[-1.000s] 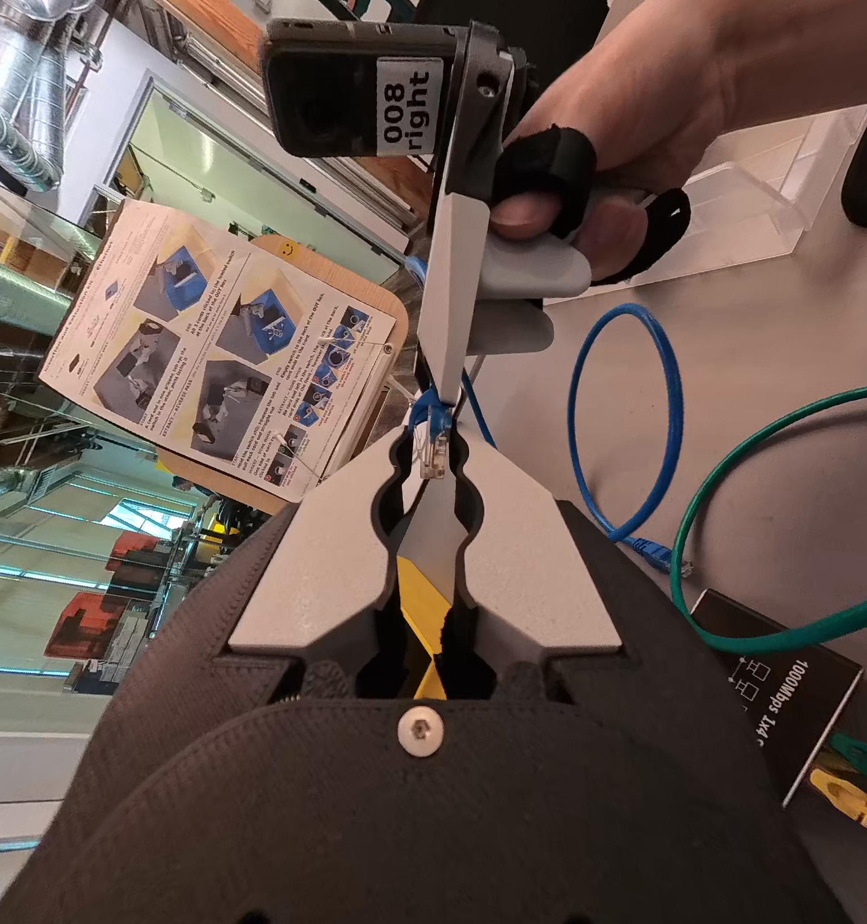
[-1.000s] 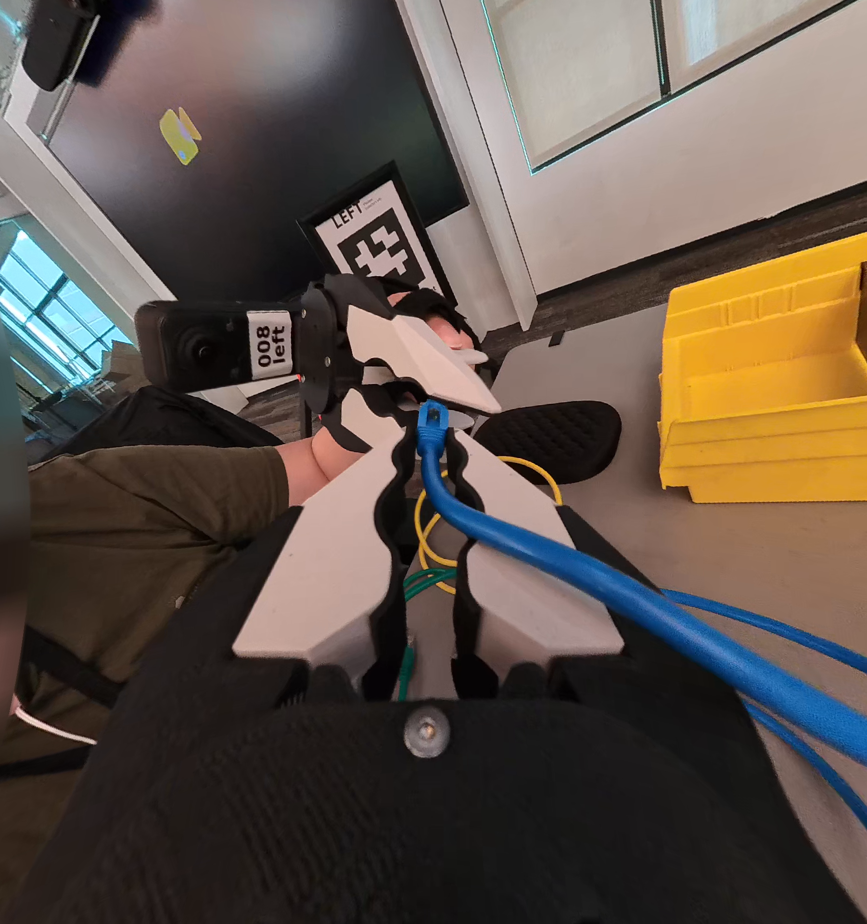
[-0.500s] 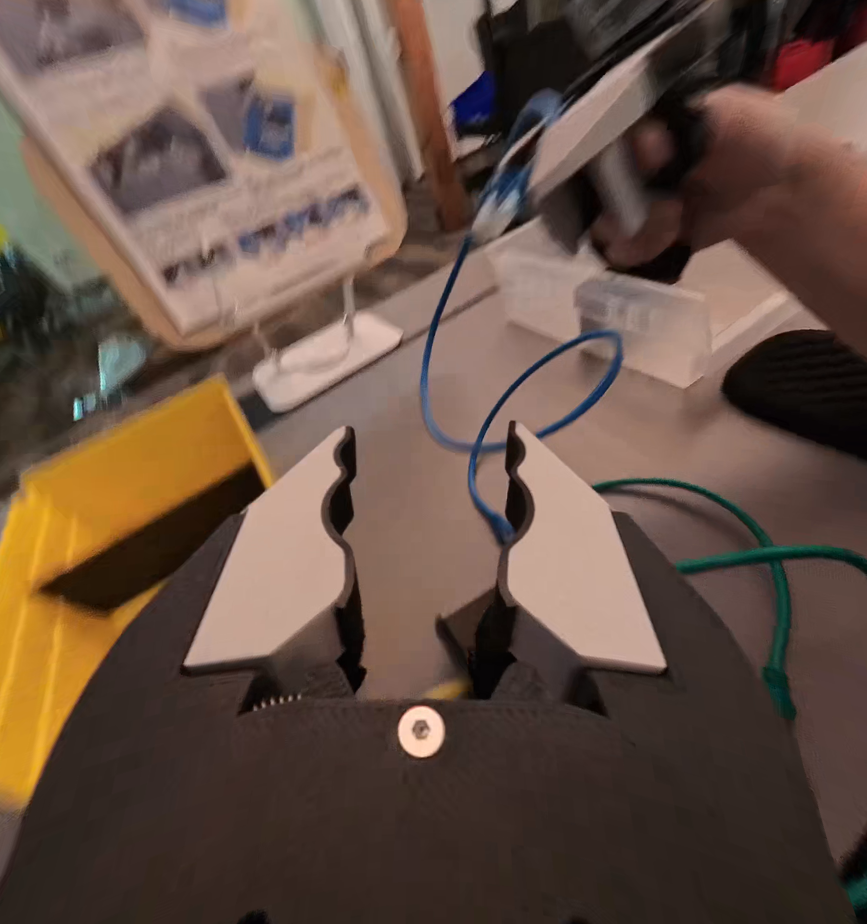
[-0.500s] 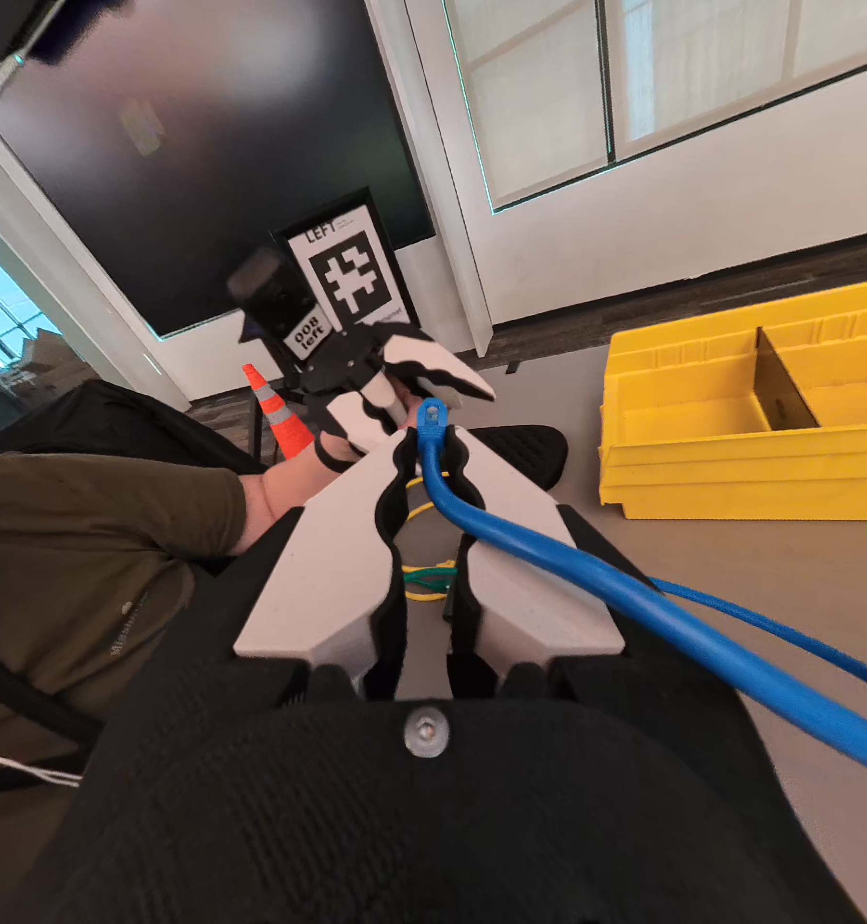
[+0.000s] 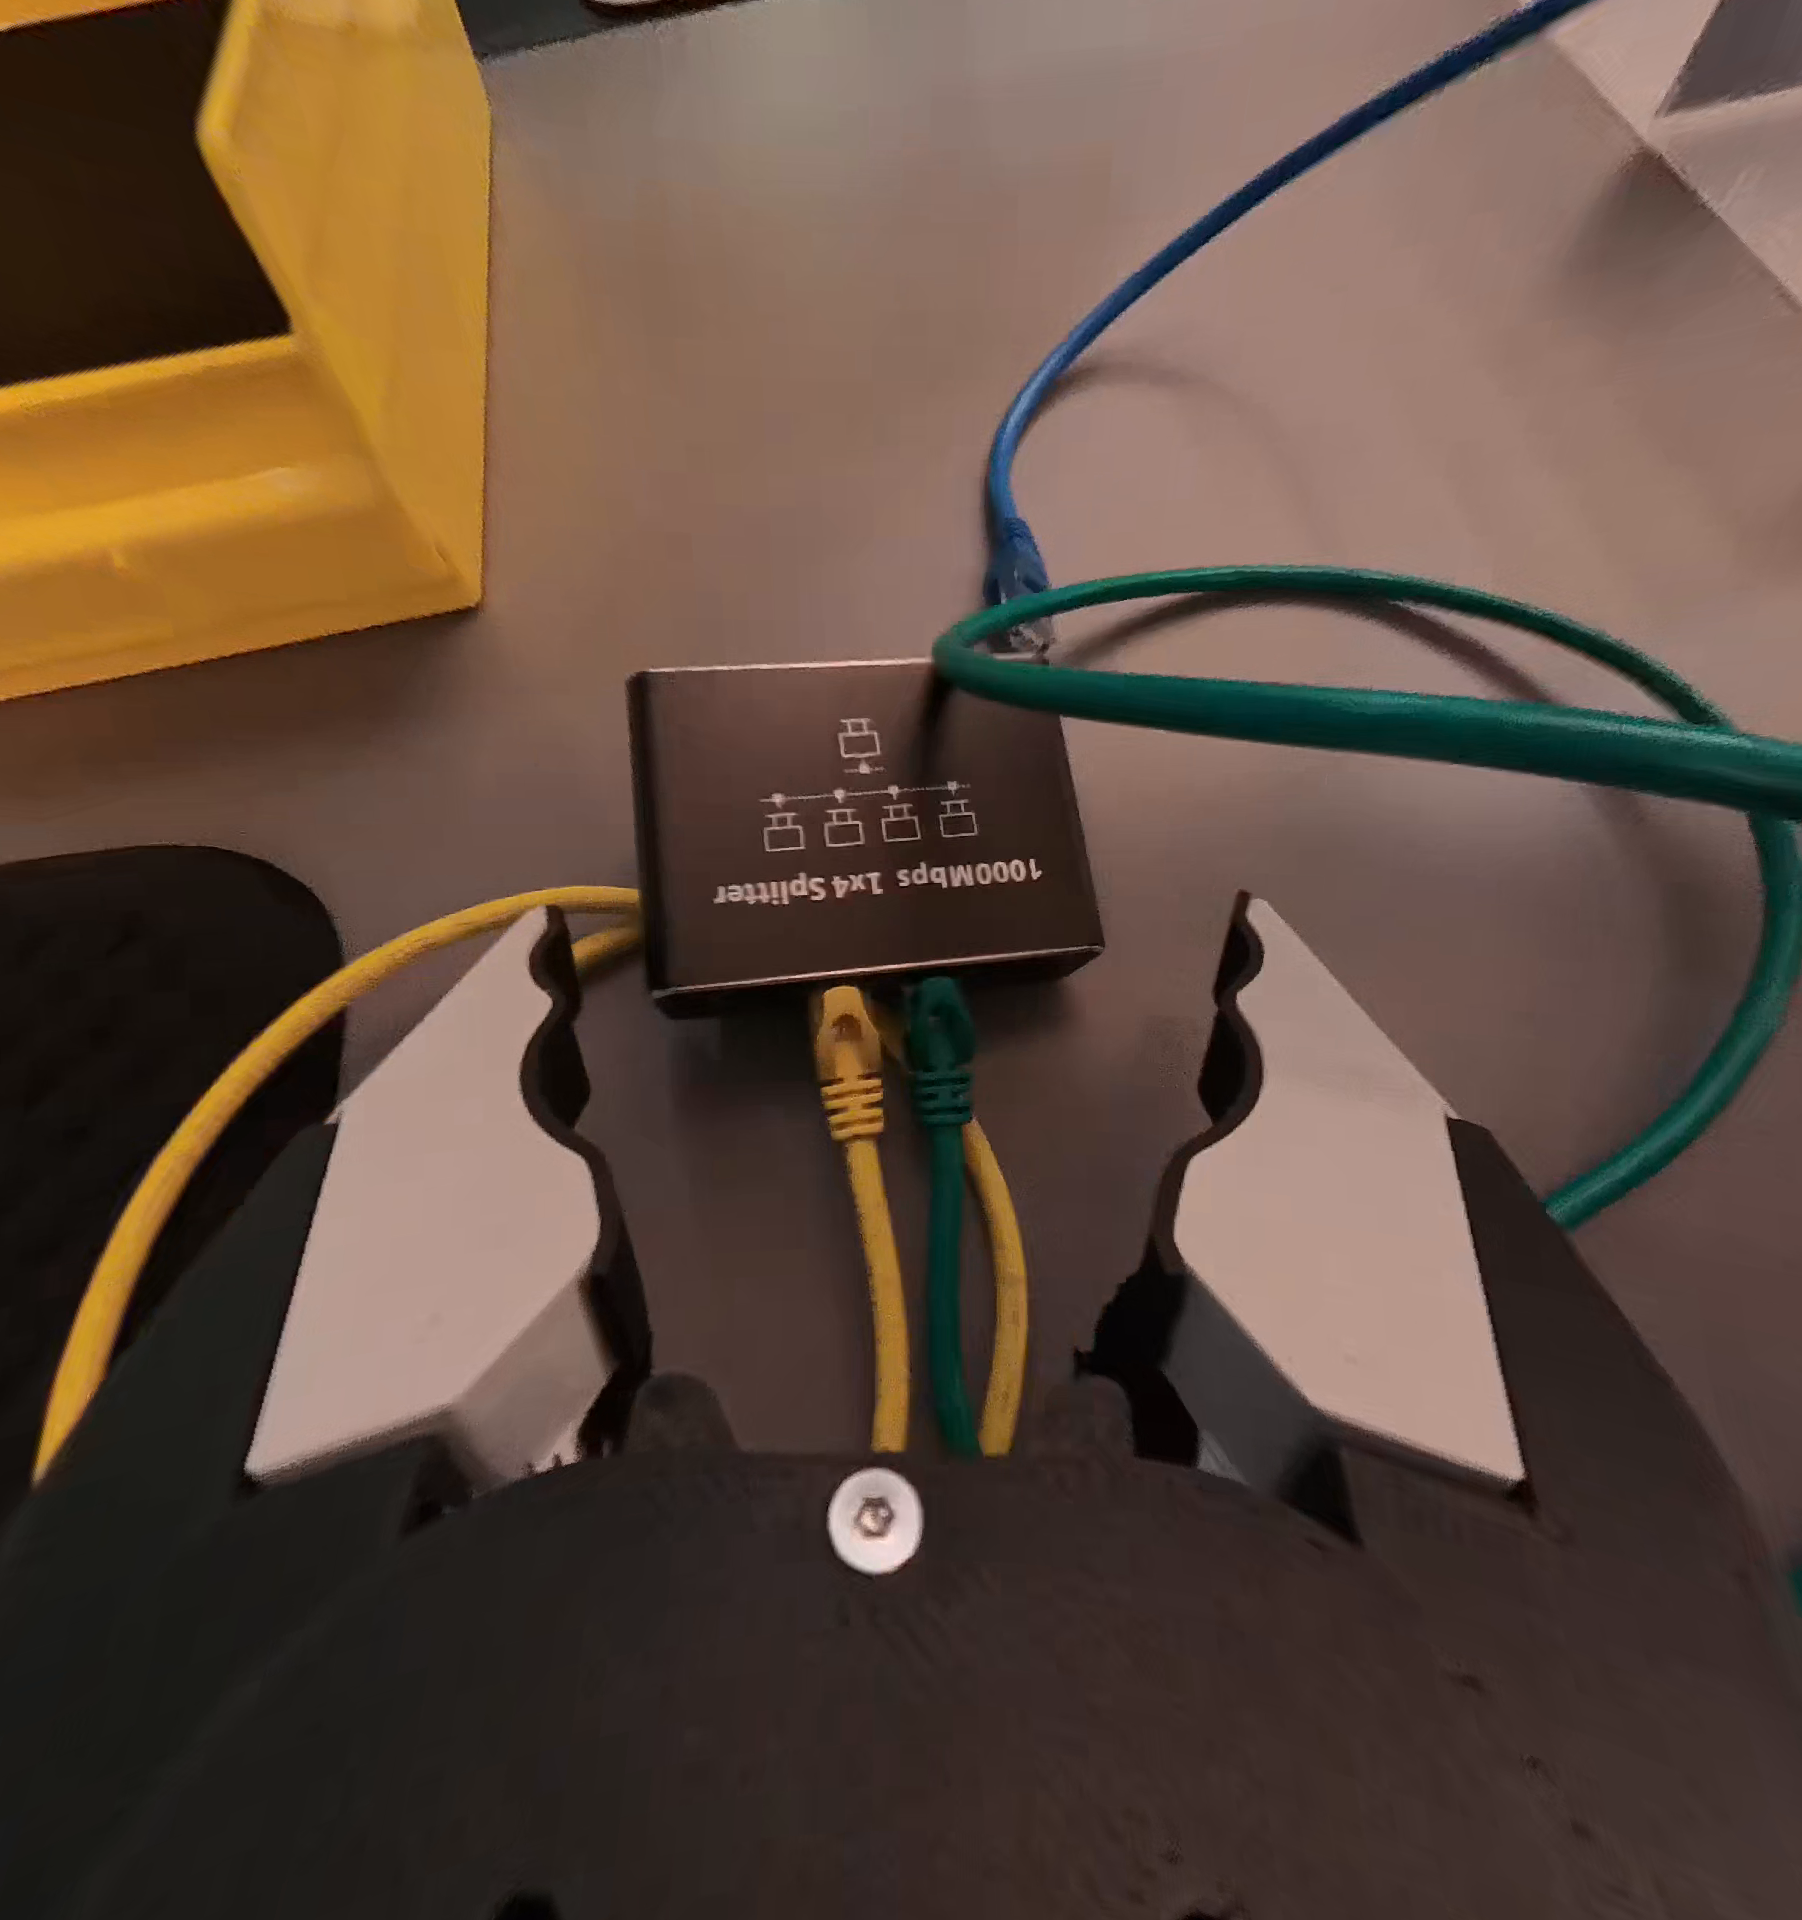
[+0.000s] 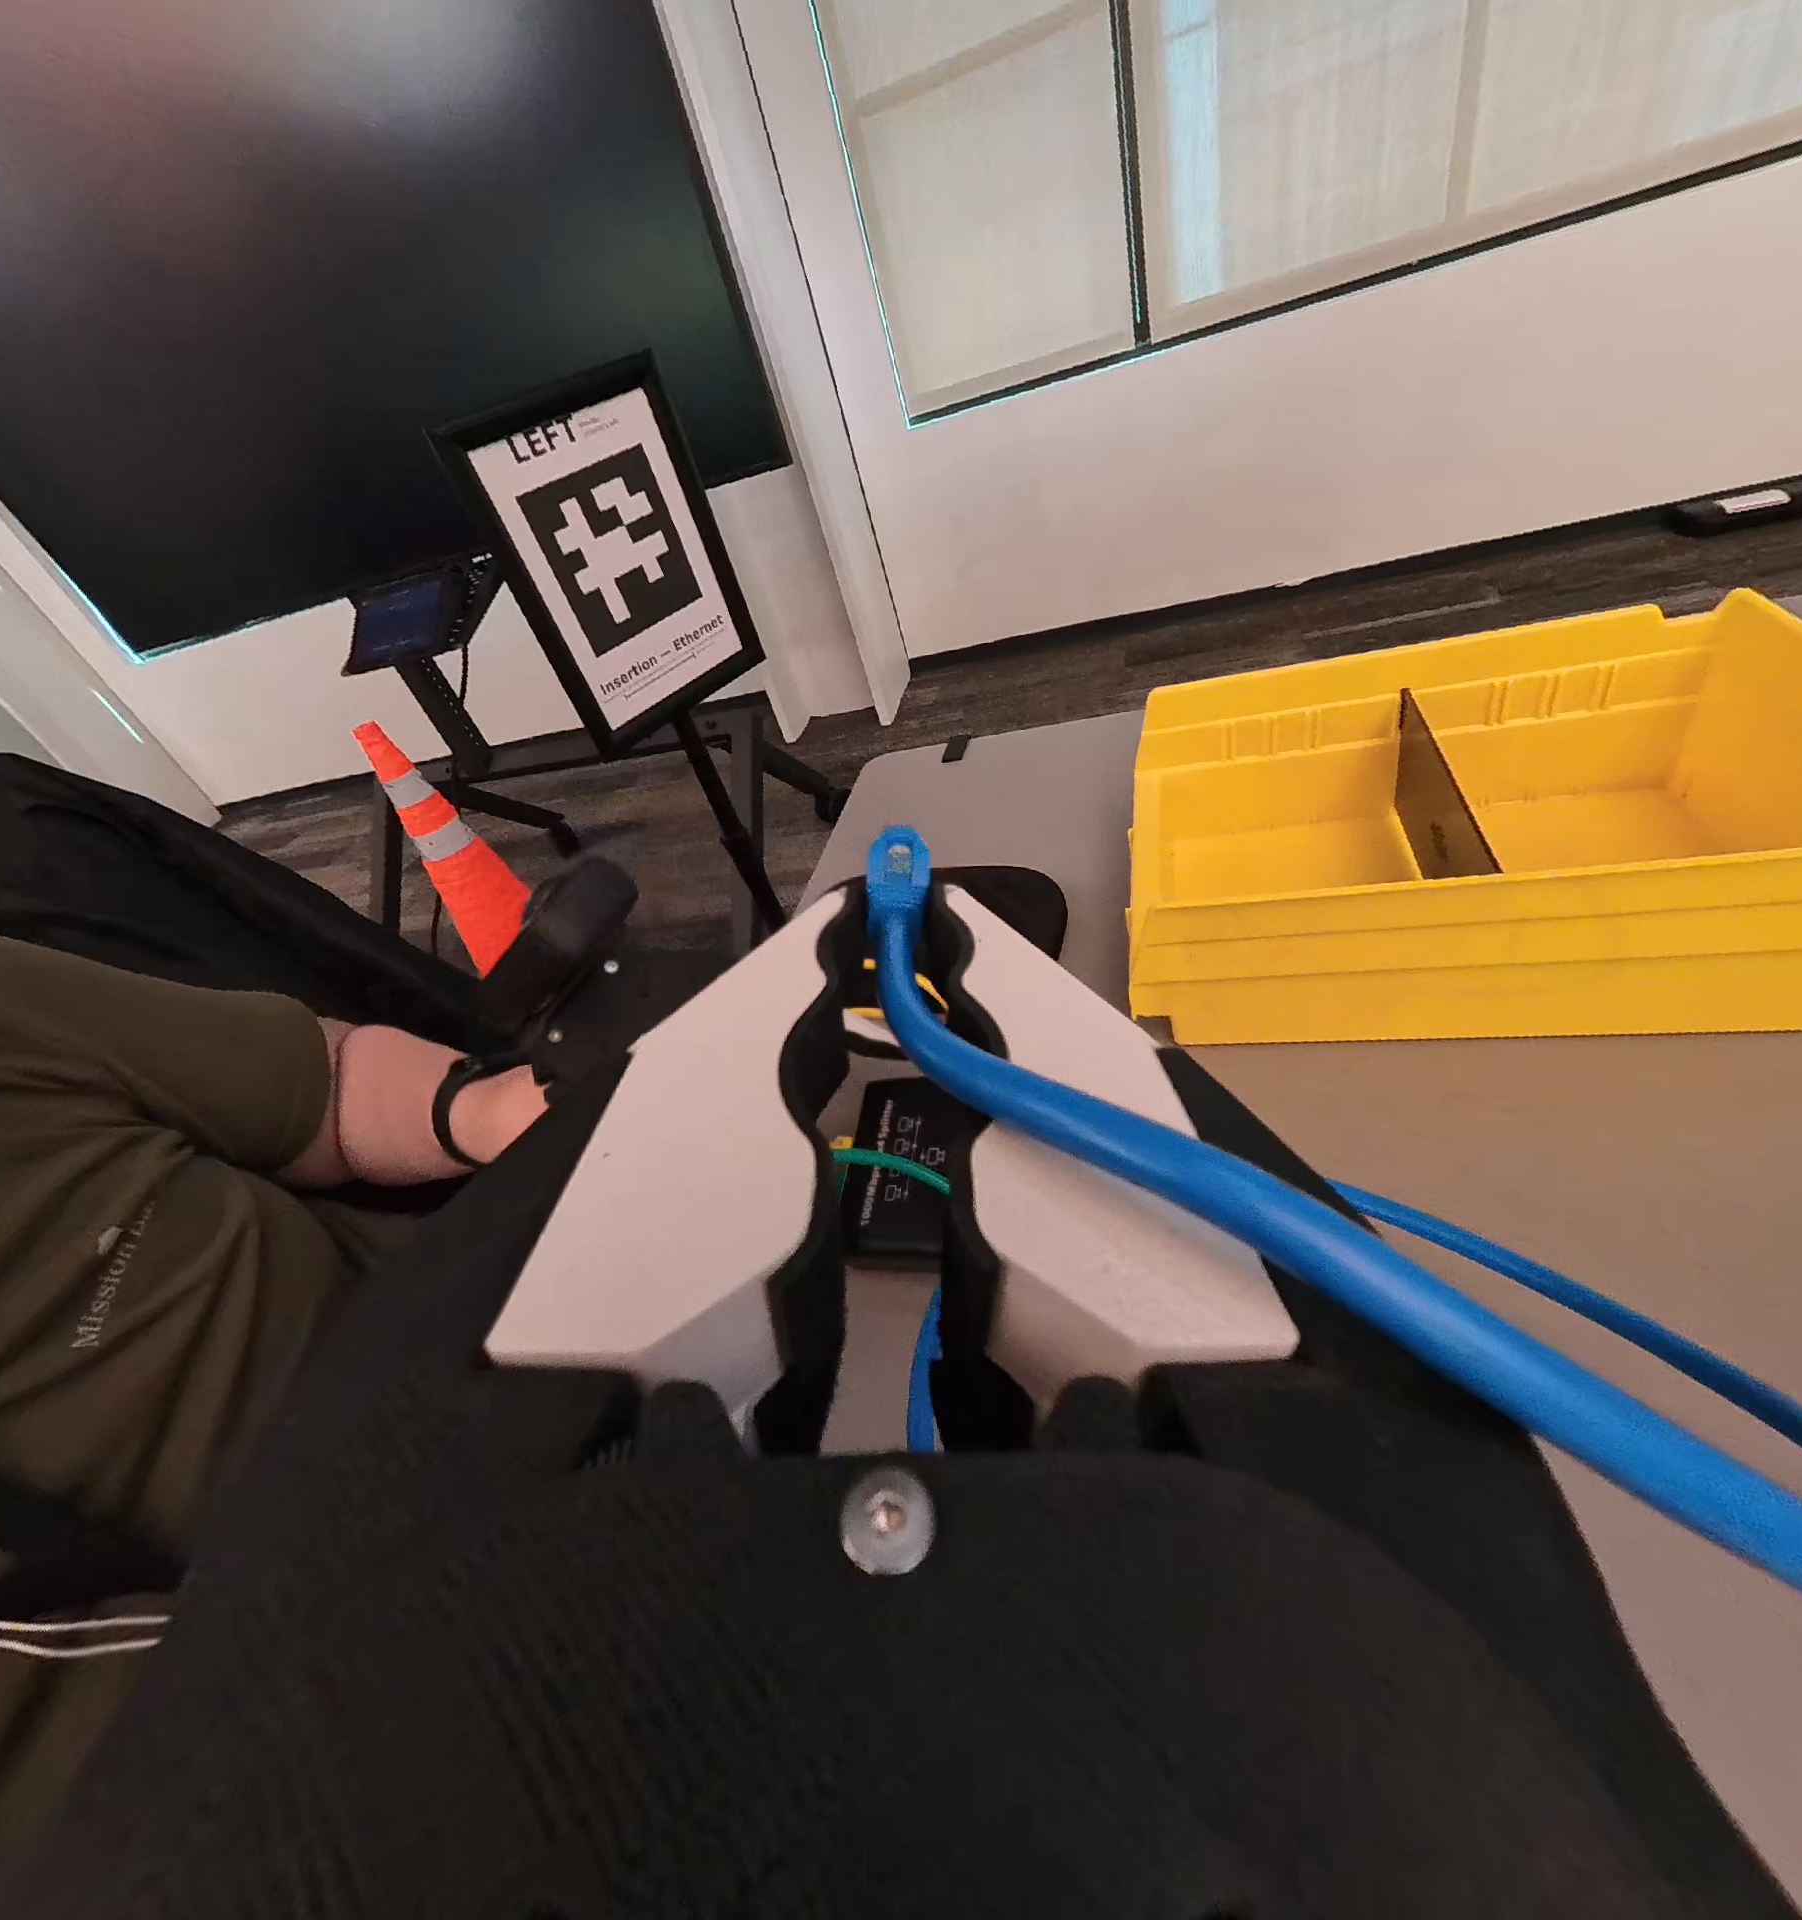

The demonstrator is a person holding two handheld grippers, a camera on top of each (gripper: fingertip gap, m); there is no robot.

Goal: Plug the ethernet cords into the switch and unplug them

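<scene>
In the left wrist view, the black switch (image 5: 855, 831) lies on the grey table just past my left gripper (image 5: 897, 906), which is wide open and empty. A yellow plug (image 5: 850, 1060) and a green plug (image 5: 941, 1055) sit in the switch's near face, and their cords run back between my fingers. The blue cord's free plug (image 5: 1016, 582) lies beyond the switch. My right gripper (image 6: 899, 904) is shut on the blue cord's other plug (image 6: 897, 868) and holds it above the table. The blue cord (image 6: 1292, 1247) trails to the right. The switch (image 6: 897, 1164) shows through the gap below.
A yellow divided bin (image 5: 336, 416) stands left of the switch and also shows in the right wrist view (image 6: 1499, 935). A black pad (image 5: 97, 1091) lies at near left. The green cord (image 5: 1396, 717) loops to the right. A clear plastic box (image 5: 1759, 156) is far right. A person's hand (image 6: 398, 1112) holds the left gripper. The gap from one gripper's tips to the other's is roughly 25 cm.
My left gripper has let go of the blue plug, opened wide and swung down to the switch. My right gripper has kept hold of the blue plug.
</scene>
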